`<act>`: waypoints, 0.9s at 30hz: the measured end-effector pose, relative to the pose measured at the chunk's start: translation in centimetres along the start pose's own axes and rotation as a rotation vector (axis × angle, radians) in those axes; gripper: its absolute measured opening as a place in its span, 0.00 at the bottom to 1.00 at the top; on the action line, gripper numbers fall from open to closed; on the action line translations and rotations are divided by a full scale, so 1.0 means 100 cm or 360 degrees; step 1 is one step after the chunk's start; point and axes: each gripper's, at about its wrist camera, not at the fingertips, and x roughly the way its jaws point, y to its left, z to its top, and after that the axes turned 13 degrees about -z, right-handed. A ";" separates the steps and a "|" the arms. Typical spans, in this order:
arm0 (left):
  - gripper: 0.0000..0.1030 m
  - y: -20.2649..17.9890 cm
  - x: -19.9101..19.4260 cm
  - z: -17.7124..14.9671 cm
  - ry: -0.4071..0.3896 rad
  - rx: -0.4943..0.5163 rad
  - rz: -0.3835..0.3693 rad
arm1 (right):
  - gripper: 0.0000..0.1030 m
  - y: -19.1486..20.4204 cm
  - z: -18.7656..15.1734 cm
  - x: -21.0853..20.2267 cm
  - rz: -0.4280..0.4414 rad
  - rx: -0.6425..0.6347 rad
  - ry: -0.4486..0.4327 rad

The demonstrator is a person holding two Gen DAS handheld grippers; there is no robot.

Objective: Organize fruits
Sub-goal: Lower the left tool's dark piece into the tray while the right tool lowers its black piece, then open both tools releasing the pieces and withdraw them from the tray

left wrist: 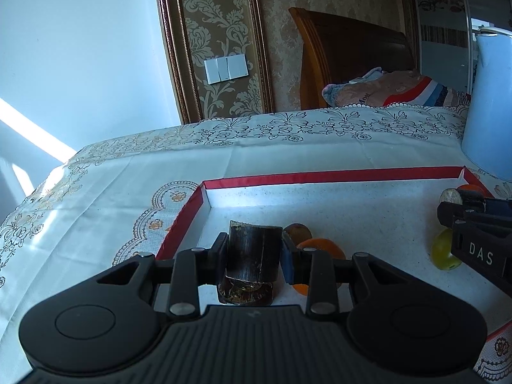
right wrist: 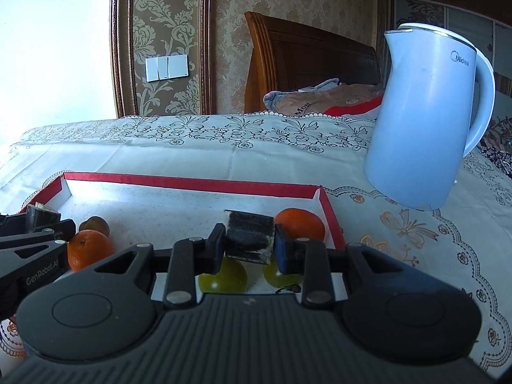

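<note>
My left gripper (left wrist: 254, 251) is shut on a dark, upright piece of sugarcane (left wrist: 252, 240) over the left part of the red-rimmed tray (left wrist: 320, 176). A second cane piece (left wrist: 246, 292) lies on the tray floor just under it. A brown fruit (left wrist: 297, 231) and an orange (left wrist: 320, 245) sit to its right. My right gripper (right wrist: 250, 241) is shut on another dark cane chunk (right wrist: 249, 232) above two green fruits (right wrist: 222, 276) (right wrist: 281, 276). An orange (right wrist: 300, 225) rests in the tray's far right corner. The left gripper (right wrist: 44, 224) shows at the left edge of the right wrist view.
A light blue kettle (right wrist: 422, 121) stands on the embroidered tablecloth (right wrist: 224, 147) just past the tray's right corner. Another orange (right wrist: 89, 249) and a brown fruit (right wrist: 94, 225) lie between the two grippers. A bed with a wooden headboard (right wrist: 307, 54) is behind the table.
</note>
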 end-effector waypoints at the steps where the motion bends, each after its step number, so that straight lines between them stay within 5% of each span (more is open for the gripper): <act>1: 0.31 0.000 0.000 0.000 0.0005 -0.0005 -0.0002 | 0.29 0.000 0.000 0.000 0.0001 -0.0003 -0.0002; 10: 0.34 0.005 0.004 0.001 0.0031 -0.0035 -0.0010 | 0.45 -0.002 0.001 -0.001 -0.0009 0.0019 -0.0006; 12: 0.52 0.006 0.003 0.000 0.0010 -0.0040 0.0021 | 0.51 -0.002 0.001 -0.001 -0.0011 0.0017 -0.0008; 15: 0.62 0.007 0.000 0.001 -0.0021 -0.0048 0.0023 | 0.56 -0.002 0.001 -0.001 -0.0024 0.0023 -0.0011; 27: 0.64 0.013 0.001 0.000 0.0004 -0.0091 0.0021 | 0.69 -0.008 0.001 -0.004 -0.0023 0.0085 -0.0027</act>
